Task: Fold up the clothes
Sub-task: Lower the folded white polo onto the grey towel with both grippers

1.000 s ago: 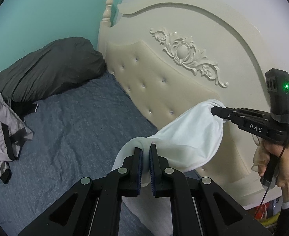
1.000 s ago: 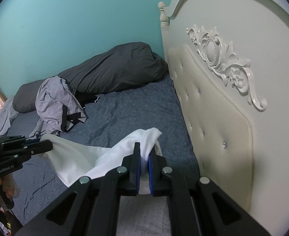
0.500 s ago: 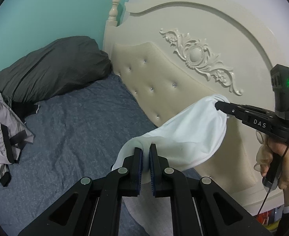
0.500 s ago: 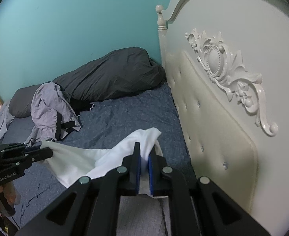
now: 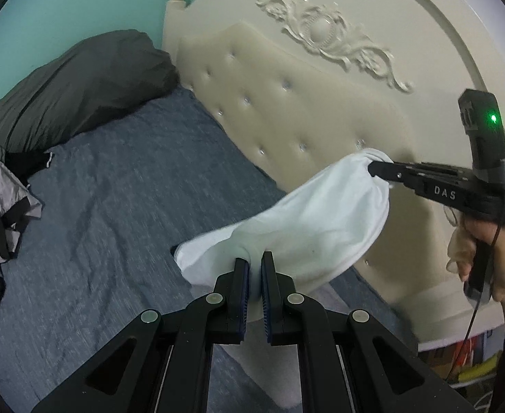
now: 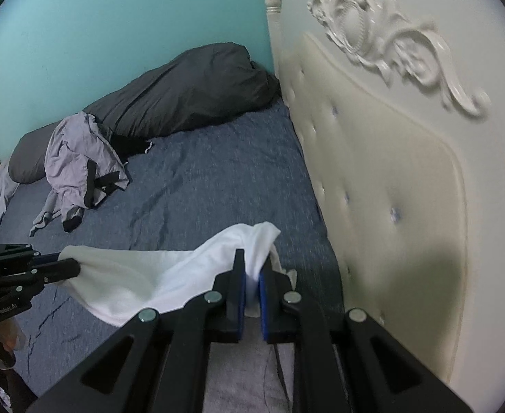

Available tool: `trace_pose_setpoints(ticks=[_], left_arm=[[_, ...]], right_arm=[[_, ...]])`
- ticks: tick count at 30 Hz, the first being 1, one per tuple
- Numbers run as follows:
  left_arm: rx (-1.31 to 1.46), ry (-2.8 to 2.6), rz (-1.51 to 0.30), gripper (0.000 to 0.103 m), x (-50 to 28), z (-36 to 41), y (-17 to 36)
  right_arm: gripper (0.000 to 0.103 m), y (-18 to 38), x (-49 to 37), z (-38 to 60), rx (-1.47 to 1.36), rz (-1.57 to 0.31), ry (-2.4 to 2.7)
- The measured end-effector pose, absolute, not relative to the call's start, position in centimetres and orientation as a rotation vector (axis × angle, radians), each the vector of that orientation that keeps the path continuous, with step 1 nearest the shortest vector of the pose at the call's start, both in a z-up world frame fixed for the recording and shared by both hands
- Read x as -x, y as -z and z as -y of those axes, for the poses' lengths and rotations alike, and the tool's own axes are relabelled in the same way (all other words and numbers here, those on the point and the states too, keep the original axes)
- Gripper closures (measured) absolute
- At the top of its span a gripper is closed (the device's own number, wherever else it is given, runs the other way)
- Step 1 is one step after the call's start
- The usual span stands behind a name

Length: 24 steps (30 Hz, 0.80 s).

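Both hand-held grippers have swung a bit vs 0.5 s ago: headboard (image 5: 287, 110) now fills more of the left wrist view and the white garment (image 5: 307, 227) hangs lower in frame; grip pts unchanged.

Left hand-held gripper (image 5: 255, 268) is clamped on one end of the white garment, right hand-held gripper (image 6: 251, 275) clamped on the other end. Cloth spans between them, held up off the bed (image 6: 201, 189), near the headboard edge. Long axis runs gripper to gripper, roughly along the headboard; middle sags into a loose pouch, so it isn't taut. Right one sits closer to the headboard, left one further toward the bed's open side.

Garment looks soft, thin, plain white, bunched at each pinch; lower hem droops. Can't tell what type of garment, or whether it's already been doubled over. Judgement: either spreading it out or bringing ends together fits this pose.

Grey garment (image 6: 80, 161) lies crumpled toward the far side of the bed, by the dark pillow (image 6: 183, 93).
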<state>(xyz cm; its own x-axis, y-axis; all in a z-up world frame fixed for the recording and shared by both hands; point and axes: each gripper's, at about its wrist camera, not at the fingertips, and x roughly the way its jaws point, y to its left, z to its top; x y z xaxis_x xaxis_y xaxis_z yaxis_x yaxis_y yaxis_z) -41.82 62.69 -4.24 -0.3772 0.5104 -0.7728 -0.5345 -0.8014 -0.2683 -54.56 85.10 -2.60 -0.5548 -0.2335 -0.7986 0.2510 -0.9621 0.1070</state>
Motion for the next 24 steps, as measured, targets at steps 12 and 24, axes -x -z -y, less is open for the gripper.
trace_pose_setpoints(ticks=[12, 24], left_arm=[[1.239, -2.134, -0.056, 0.096, 35.7, -63.3, 6.1], [1.298, -2.096, -0.078, 0.096, 30.3, -63.5, 9.9]], right_arm=[[0.097, 4.8, 48.7, -87.7, -1.352, 0.012, 2.507], [0.097, 8.4, 43.2, -88.9, -1.432, 0.043, 2.453]])
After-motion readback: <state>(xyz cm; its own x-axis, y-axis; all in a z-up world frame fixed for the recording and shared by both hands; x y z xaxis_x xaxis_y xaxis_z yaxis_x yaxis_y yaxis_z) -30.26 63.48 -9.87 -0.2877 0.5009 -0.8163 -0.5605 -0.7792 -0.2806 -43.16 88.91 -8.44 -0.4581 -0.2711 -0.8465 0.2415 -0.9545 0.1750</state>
